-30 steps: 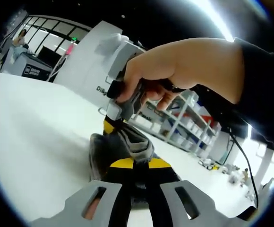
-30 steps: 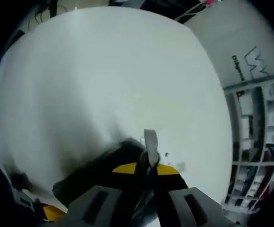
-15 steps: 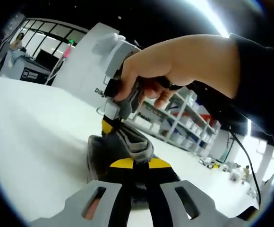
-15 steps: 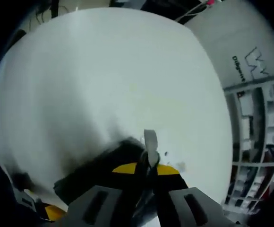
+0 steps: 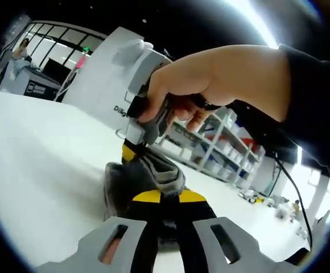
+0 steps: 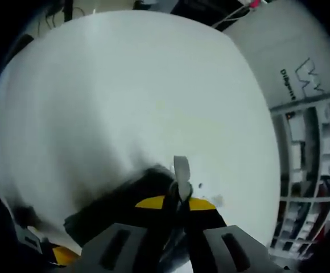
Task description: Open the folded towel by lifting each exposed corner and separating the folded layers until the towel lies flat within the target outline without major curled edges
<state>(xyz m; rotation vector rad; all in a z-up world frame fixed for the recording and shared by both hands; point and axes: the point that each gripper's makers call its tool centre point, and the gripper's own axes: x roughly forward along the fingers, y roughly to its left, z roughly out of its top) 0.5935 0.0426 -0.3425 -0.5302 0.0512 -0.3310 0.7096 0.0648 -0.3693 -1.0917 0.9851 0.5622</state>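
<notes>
low in the left gripper view we see our left hand-held gripper (image 5: 161, 206) with its jaws pressed together on the dark grey towel (image 5: 128, 183), bunched at lower centre on the white worktop (image 5: 40, 170). the right hand-held gripper (image 6: 178, 200) is likewise clamped on it (a pale edge pokes up between the jaws). the hand (image 5: 222, 79) covers the right hand-held gripper's body; most of the cloth is hidden behind the jaws.

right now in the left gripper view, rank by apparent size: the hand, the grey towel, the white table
1. white table
2. hand, enlarged by nearness to the camera
3. grey towel, partly hidden behind the jaws
</notes>
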